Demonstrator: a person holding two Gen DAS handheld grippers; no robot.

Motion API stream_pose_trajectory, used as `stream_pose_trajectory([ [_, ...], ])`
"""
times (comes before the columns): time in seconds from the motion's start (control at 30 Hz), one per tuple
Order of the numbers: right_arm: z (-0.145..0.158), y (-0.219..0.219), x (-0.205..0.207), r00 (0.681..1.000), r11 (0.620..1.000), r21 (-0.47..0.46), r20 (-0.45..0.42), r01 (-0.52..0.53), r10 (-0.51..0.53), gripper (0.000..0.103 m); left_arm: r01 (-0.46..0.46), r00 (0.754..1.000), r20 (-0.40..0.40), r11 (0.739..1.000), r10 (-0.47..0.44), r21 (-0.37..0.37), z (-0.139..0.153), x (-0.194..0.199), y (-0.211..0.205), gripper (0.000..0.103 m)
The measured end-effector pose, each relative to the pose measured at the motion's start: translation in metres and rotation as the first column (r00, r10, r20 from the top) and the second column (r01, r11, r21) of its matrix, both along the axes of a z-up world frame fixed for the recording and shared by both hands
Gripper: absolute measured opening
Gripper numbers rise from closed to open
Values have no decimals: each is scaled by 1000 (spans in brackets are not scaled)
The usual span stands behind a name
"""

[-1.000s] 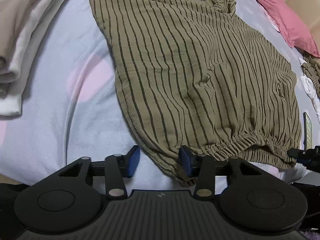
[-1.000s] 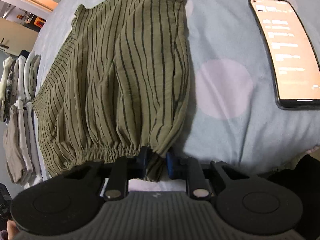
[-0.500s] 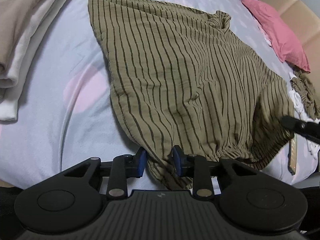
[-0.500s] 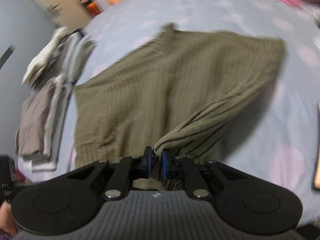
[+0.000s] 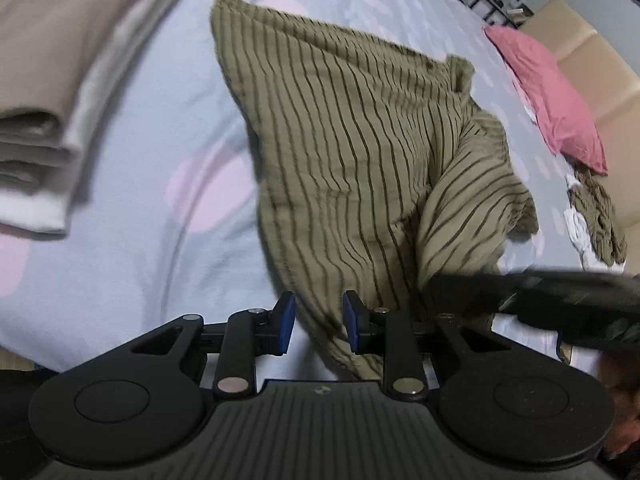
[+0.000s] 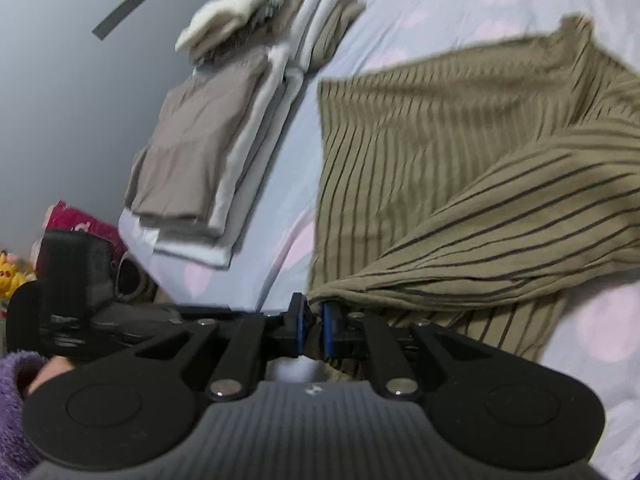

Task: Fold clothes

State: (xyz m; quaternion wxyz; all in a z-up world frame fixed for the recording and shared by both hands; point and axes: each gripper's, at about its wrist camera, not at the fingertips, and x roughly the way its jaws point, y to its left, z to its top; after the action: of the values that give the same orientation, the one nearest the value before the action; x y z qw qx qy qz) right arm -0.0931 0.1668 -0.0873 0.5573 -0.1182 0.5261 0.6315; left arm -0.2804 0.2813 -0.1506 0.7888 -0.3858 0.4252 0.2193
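An olive garment with dark stripes (image 5: 340, 140) lies on the pale blue bed sheet (image 5: 132, 248). My left gripper (image 5: 319, 320) has the garment's near hem corner bunched between its blue pads, and its jaws are closing on the cloth. My right gripper (image 6: 312, 322) is shut on the other hem corner and carries it, lifted, over the garment (image 6: 440, 140), so a striped flap folds across the body. In the left wrist view the right gripper (image 5: 520, 296) shows as a dark blur just right of my left fingers.
A stack of folded beige and white clothes (image 5: 40, 80) lies left of the garment, also in the right wrist view as the stack (image 6: 200, 152). A pink pillow (image 5: 552, 100) and a small heap of clothes (image 5: 596, 220) lie far right. A purple sleeve (image 6: 16, 380) shows at the left.
The left jaws narrowed onto the hem corner and lifted it slightly. The right gripper swung its corner up and across towards the left gripper, rolling over, which folded a flap onto the garment.
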Motion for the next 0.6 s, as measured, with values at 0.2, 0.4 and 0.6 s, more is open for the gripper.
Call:
stream_pose_trajectory([
  [0.2,-35,4,-14,999,994,-95,-10,-47,46,11,-12,1000,-27,1000,12,-7,-8,-1,7,23],
  [0.4,-58,11,-27,995,986,-152,57,-67,76,14,55,997,-58,998,-53,39,-10,13,-2,23],
  [0.6,-29,-6,-22,990,992,-118,123,-51,65,46,57,997,-57,993,-51,103,-2,8,-3,23],
])
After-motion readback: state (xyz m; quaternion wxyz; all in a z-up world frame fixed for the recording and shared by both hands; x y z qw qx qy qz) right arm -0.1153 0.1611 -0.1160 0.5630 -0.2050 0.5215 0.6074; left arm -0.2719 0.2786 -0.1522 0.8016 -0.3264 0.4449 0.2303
